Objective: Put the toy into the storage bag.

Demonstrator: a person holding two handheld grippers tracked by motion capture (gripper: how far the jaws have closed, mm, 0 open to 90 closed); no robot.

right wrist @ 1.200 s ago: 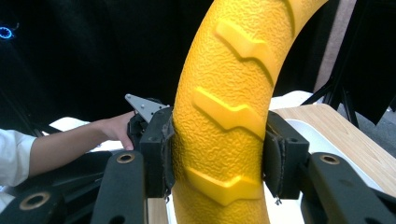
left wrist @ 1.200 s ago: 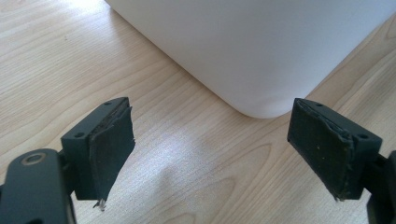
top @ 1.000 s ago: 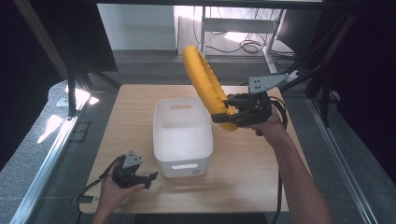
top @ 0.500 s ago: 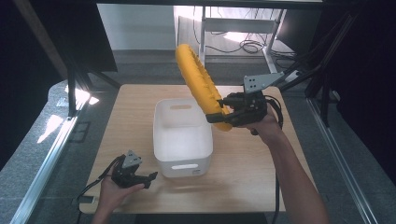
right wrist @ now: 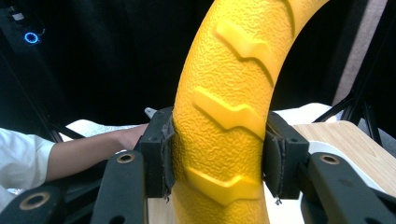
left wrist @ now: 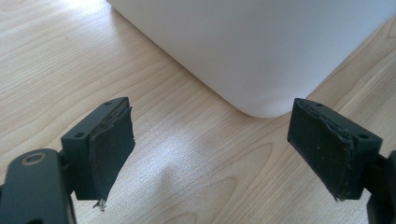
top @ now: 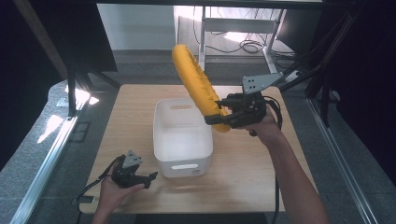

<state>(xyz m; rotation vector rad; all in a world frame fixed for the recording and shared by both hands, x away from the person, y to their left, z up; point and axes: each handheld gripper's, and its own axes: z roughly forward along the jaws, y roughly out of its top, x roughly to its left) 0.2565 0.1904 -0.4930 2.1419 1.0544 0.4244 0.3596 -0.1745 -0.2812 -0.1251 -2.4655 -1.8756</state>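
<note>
The right gripper (top: 223, 115) is clenched on the lower end of a long yellow ribbed ring-shaped toy (top: 196, 86); in the right gripper view its pads (right wrist: 163, 154) press on both flanks of the textured yellow body (right wrist: 224, 112), so the grasp looks firm. The toy is held in the air, slanting up and away toward the far left from the gripper, with its lower end just above the far right corner of the white bin (top: 161, 140) that stands in the middle of the wooden counter (top: 243, 172). The left gripper (top: 145, 178) rests low on the near left part of the counter, released, jaws spread wide with nothing between them; the left gripper view shows its two pads (left wrist: 112, 144) apart over bare wood, pointing at the bin's near rounded corner (left wrist: 261, 60). The step in hand appears to be the carry: the toy is lifted and poised over the bin but not yet inside. The next move, as I judge it, calls for swinging the toy leftward over the bin's opening, tilting it flatter so its length fits between the walls, lowering it, and only then letting go. The long raised end could catch the far rim if it comes down too steeply.
</note>
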